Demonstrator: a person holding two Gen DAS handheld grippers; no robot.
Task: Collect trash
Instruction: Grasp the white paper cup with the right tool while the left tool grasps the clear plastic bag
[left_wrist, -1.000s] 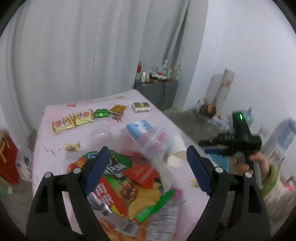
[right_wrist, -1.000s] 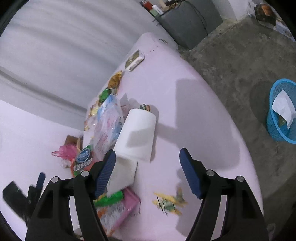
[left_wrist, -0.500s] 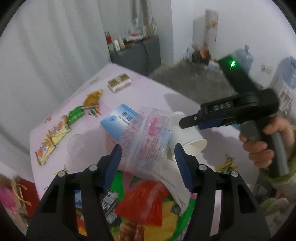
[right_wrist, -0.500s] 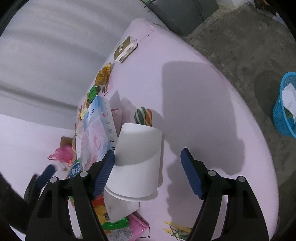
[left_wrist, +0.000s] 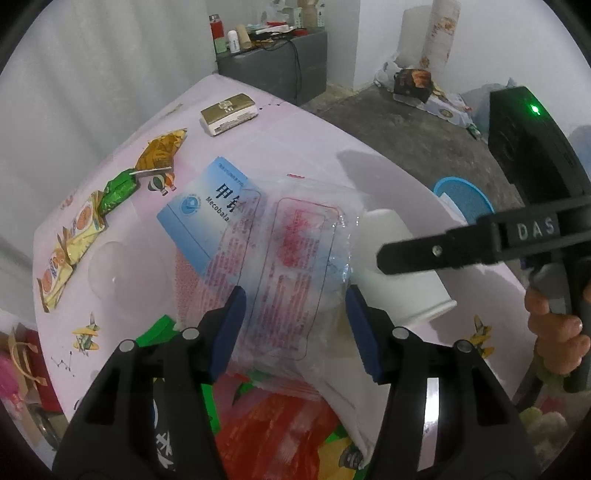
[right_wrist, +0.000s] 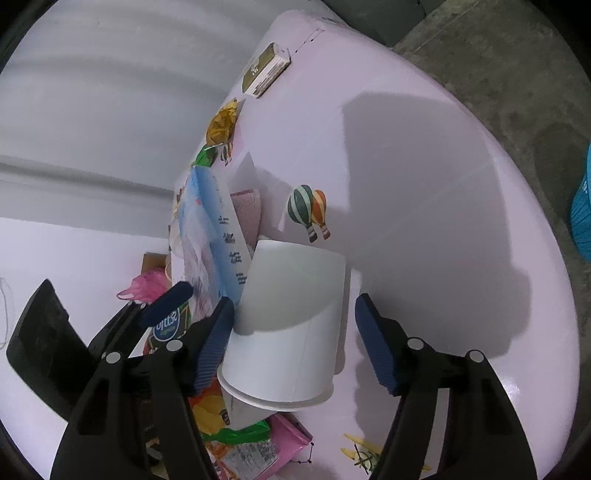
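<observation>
Your left gripper (left_wrist: 293, 325) closes around the clear wrapper (left_wrist: 295, 254); your right gripper (right_wrist: 293, 339) closes around the cup (right_wrist: 288, 332), its rim at six o'clock, pads not yet pressing.

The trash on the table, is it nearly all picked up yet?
Not nearly. Little looks done: the blue basket on the floor holds only something white. Right now the left gripper is closing its jaws around a clear plastic bag, and the right gripper is closing around a white paper cup. Snack wrappers and a small box are still on the table.

one paper cup (right_wrist: 291, 325), two boxes (left_wrist: 229, 113)
</observation>
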